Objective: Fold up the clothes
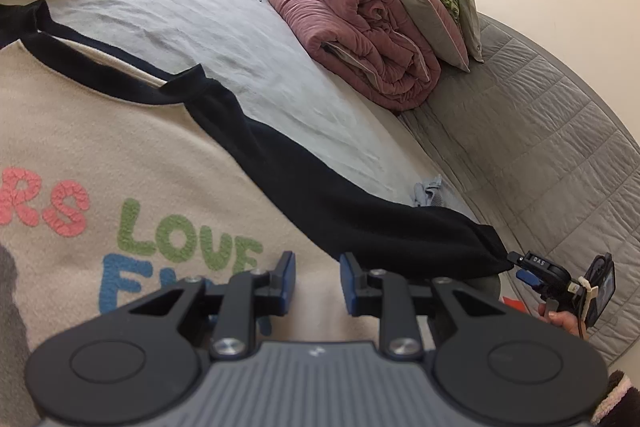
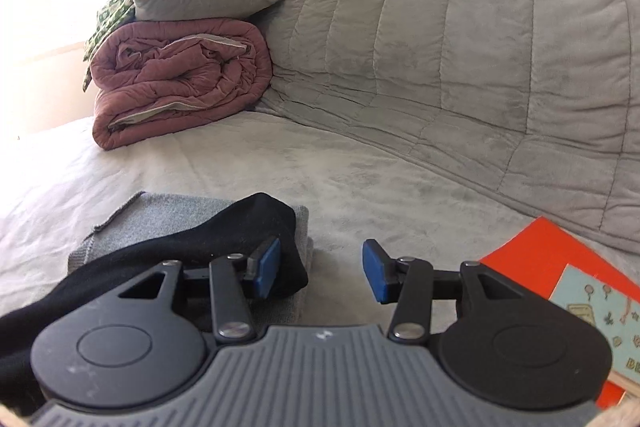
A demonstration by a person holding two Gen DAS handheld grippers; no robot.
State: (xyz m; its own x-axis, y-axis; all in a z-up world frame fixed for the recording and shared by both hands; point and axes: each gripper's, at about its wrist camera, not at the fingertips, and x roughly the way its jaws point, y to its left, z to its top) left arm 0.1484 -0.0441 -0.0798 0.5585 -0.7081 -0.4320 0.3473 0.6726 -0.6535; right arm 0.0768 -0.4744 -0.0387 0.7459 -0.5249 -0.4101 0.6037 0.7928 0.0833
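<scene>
Bed point(image 2: 360, 187) carries your cream sweatshirt point(image 1: 100, 147), its black sleeve point(image 1: 360, 227) stretched toward the quilted edge. Your left gripper point(image 1: 318, 285) hovers narrowly parted over the hem, gripping nothing; your right gripper point(image 2: 320, 269) stands open, sleeve cuff point(image 2: 276, 227) beside one pad.

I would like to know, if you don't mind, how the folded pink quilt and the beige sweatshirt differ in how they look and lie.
The pink quilt is rolled into a thick bundle with pillows stacked on it; the beige sweatshirt lies spread flat. The quilt is plain pink, while the sweatshirt has black sleeves and colourful fuzzy letters. The quilt sits against the grey quilted backrest; the sweatshirt lies close under the camera. Both rest on the bed.
</scene>
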